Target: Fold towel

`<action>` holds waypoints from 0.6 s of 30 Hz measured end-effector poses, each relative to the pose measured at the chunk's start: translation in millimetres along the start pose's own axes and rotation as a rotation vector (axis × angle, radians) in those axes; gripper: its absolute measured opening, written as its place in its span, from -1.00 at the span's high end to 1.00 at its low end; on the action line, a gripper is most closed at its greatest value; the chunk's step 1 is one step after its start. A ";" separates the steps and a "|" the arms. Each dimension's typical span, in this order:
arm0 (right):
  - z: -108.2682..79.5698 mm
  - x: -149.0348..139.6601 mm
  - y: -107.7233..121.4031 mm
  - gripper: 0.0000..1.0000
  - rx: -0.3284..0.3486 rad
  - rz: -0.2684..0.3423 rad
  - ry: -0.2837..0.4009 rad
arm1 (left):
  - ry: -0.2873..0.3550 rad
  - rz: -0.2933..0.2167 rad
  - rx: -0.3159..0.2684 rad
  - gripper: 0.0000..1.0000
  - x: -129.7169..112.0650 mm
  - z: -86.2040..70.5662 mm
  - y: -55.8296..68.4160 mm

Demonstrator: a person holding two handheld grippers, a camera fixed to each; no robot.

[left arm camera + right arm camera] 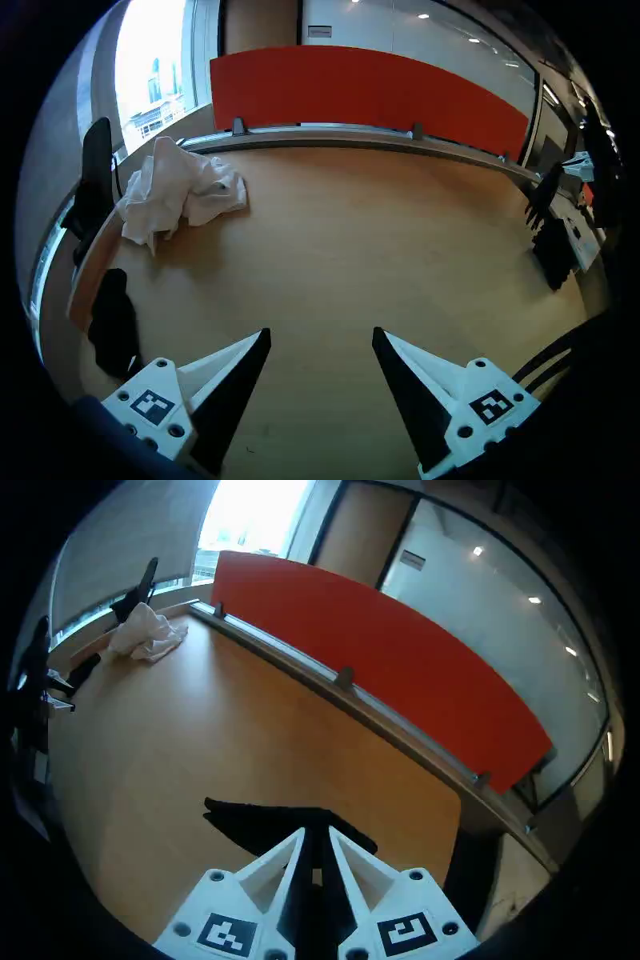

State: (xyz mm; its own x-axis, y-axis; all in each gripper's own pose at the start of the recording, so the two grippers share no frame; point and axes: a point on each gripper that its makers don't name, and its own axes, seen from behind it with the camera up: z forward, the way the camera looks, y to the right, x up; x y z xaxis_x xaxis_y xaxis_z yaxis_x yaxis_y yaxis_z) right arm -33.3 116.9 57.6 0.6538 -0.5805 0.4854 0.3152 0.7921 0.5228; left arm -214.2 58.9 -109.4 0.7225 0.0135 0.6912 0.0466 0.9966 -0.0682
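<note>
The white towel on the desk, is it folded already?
Not folded: the white towel lies crumpled in a heap on the desk.

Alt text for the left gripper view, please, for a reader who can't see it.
The open left gripper points across a light wooden desk; a crumpled white towel lies near its far left corner, before a long red divider panel.

A: Light source?
B: Daylight from the window [156,80], overexposed to white. Ceiling spots [532,600] are weak. On the counter [360,240], lighting is even and shadows soft.
A: Image quality?
B: Sharp centrally, with strong fisheye bending. Edges are dark, possibly slightly soft.
</note>
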 end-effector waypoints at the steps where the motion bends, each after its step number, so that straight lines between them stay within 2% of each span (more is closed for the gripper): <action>1: -0.6 -2.3 4.0 0.89 -0.005 0.003 -0.004 | 0.000 0.000 0.000 -0.88 0.3 0.3 0.3; 11: -10.8 -19.6 40.4 0.89 -0.056 0.027 -0.031 | -0.002 0.006 0.001 -0.88 2.8 1.9 1.9; 18: -17.9 -31.5 53.1 0.89 -0.076 0.043 -0.048 | -0.004 0.007 0.000 -0.88 3.4 2.5 3.8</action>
State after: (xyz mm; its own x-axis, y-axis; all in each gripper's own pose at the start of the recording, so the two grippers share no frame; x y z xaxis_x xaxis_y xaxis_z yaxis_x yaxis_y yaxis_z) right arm -24.9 180.6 57.5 0.6349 -0.5527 0.5398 0.3399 0.8273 0.4472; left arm -213.3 62.9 -105.5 0.7203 0.0213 0.6934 0.0414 0.9964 -0.0736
